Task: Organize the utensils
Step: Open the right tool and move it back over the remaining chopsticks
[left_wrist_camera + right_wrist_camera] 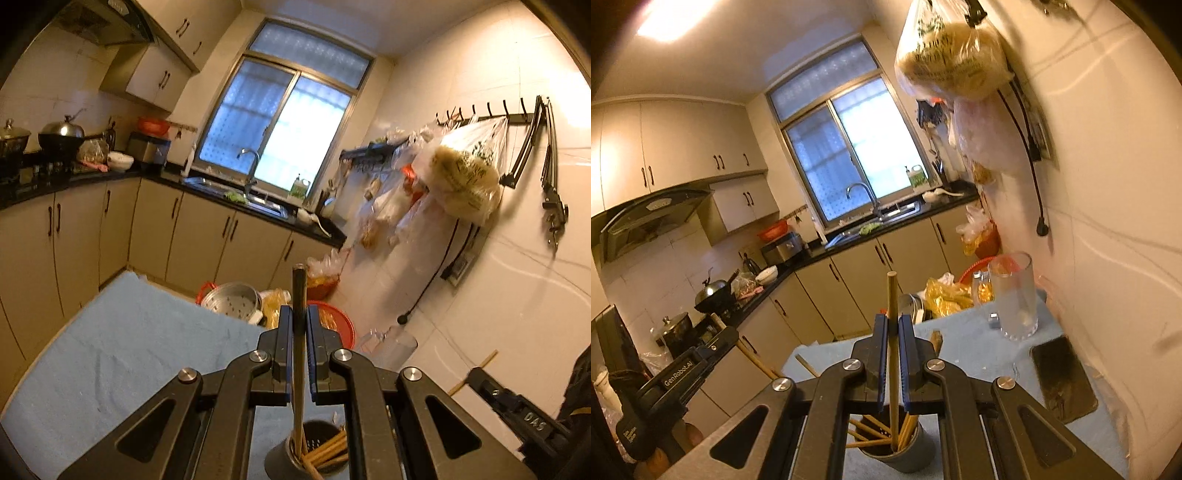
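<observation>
1. Since several wooden chopsticks [875,430] already stand in the dark utensil holder [897,456] on the blue-covered table [122,354], the sorting looks well advanced; I judge the two sticks now in the grippers to be among the last.
2. No loose chopsticks show on the cloth in either view, though much of the table is hidden behind the grippers.
3. Left gripper [300,325]: its fingers are nearly pressed together, pinching a dark-tipped chopstick [298,295] upright, whose lower end reaches into the holder.
4. Right gripper [893,332]: its fingers are likewise drawn in, clamping a pale wooden chopstick [892,295] upright, its lower end down among the others in the holder.
5. What remains, as I read it, is releasing both sticks.
</observation>
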Demonstrator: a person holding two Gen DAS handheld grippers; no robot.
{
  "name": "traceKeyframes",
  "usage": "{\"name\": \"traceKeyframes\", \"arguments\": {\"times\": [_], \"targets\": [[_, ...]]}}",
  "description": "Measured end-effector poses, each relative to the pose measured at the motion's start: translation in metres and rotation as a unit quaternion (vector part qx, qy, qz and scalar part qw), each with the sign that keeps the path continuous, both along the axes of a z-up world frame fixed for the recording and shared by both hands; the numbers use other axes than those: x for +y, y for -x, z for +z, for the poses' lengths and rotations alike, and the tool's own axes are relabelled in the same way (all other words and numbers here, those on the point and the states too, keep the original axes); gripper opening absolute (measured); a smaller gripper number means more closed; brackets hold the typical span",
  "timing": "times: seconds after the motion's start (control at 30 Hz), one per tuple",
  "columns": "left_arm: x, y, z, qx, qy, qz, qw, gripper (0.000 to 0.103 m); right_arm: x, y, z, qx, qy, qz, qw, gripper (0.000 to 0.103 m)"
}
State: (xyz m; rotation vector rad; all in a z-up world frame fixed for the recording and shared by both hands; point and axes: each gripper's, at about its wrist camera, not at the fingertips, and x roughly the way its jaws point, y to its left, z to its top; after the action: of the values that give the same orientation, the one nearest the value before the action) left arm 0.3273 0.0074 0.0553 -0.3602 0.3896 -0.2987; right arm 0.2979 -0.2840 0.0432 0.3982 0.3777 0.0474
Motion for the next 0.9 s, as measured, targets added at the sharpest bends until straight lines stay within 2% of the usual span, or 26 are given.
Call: {"name": "traceKeyframes", "arguments": {"times": [0.17,0.4,0.43,0.47,0.5,0.53,0.6,0.67,0.8,0.83,0.87,0.9], "targets": [[-0.005,0.003,-0.014,0.018,-0.015,-0.009,0.9997,0.007,0.0,-0.007,-0.024,0.025,-0.007,0.005,1.0,0.007],[-0.007,0.007,-0.015,0.039,-0.033,-0.018,0.9986,0.01,-0.003,-0.013,-0.047,0.052,-0.026,0.006,0.998,0.008],[-0.007,0.008,-0.015,0.045,-0.034,-0.02,0.9982,0.013,-0.003,-0.014,-0.049,0.054,-0.028,0.009,0.998,0.01],[-0.007,0.008,-0.015,0.052,-0.032,-0.022,0.9979,0.026,-0.002,-0.016,-0.051,0.059,-0.031,0.012,0.998,0.01],[-0.006,0.007,-0.015,0.057,-0.028,-0.023,0.9977,0.045,-0.002,-0.017,-0.052,0.062,-0.034,0.012,0.997,0.01],[-0.004,0.009,-0.015,0.058,-0.023,-0.021,0.9978,0.051,-0.002,-0.019,-0.053,0.066,-0.036,0.012,0.997,0.011],[0.0,0.018,-0.011,0.05,-0.022,-0.012,0.9984,0.056,-0.004,-0.018,-0.051,0.072,-0.041,0.012,0.996,0.013],[0.006,0.026,-0.005,0.052,-0.024,-0.013,0.9983,0.062,-0.005,-0.01,-0.044,0.069,-0.043,0.009,0.997,0.019],[0.025,0.058,0.009,0.053,-0.04,0.001,0.9978,0.066,0.0,0.026,-0.026,0.056,-0.038,0.013,0.998,0.032],[0.032,0.068,0.011,0.056,-0.043,0.003,0.9975,0.067,0.003,0.039,-0.022,0.053,-0.033,0.015,0.998,0.039],[0.04,0.081,0.012,0.06,-0.048,0.005,0.997,0.067,0.007,0.05,-0.019,0.054,-0.03,0.021,0.998,0.05],[0.046,0.091,0.01,0.068,-0.057,0.005,0.996,0.067,0.011,0.062,-0.019,0.054,-0.028,0.029,0.998,0.055]]}}
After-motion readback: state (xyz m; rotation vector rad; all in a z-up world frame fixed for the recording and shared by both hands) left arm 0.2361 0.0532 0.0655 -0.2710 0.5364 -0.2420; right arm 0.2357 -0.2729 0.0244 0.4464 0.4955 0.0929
